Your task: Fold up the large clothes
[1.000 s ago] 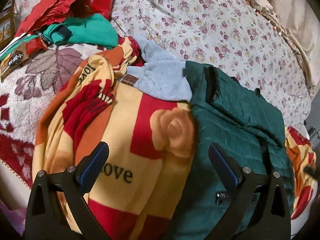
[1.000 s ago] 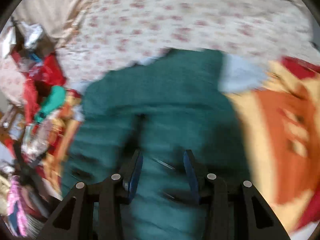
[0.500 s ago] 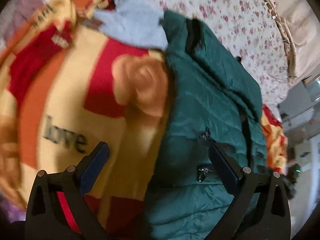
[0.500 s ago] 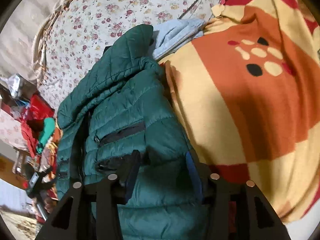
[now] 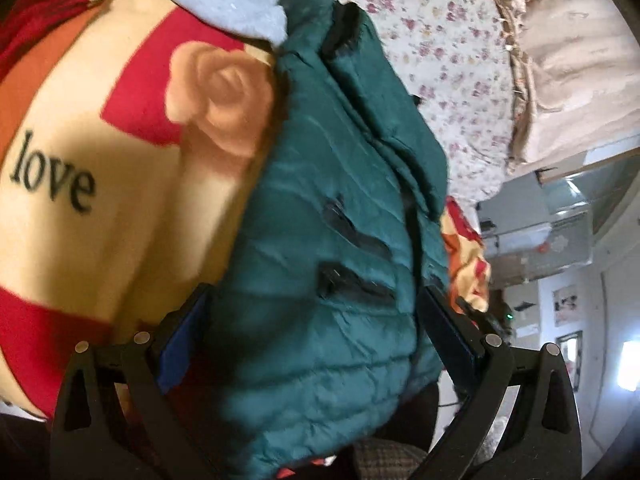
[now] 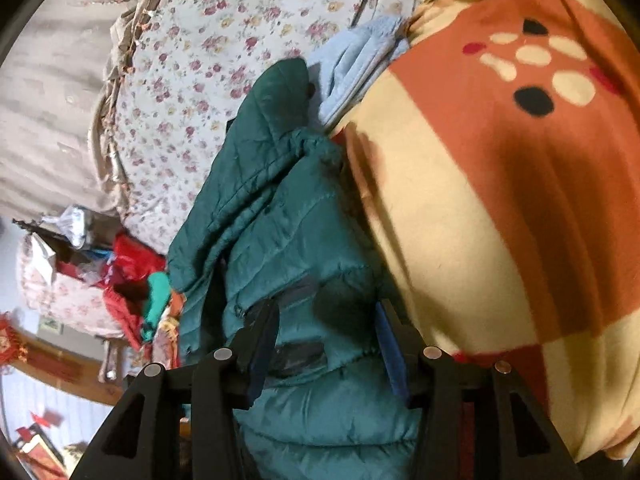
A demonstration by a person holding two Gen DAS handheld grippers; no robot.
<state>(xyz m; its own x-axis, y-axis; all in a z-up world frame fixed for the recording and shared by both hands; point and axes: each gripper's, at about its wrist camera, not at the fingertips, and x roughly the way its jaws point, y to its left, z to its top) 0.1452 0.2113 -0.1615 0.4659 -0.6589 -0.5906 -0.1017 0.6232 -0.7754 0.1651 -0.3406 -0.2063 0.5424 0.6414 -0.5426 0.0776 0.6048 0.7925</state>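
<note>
Straddling the green quilted jacket (image 5: pixel 320 280), the left gripper (image 5: pixel 312 320) stands wide, pads unpressed; the right gripper (image 6: pixel 324 344), jaws just widened, brackets jacket fabric, grip indeterminate.

The only word that can be read is "love", printed in black lower-case letters on a cream patch of the red, orange and cream blanket (image 5: pixel 100 208) in the left wrist view

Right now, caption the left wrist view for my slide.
Left gripper wide open around the hem of a green puffer jacket lying beside a "love" rose blanket on a floral bedspread.
</note>
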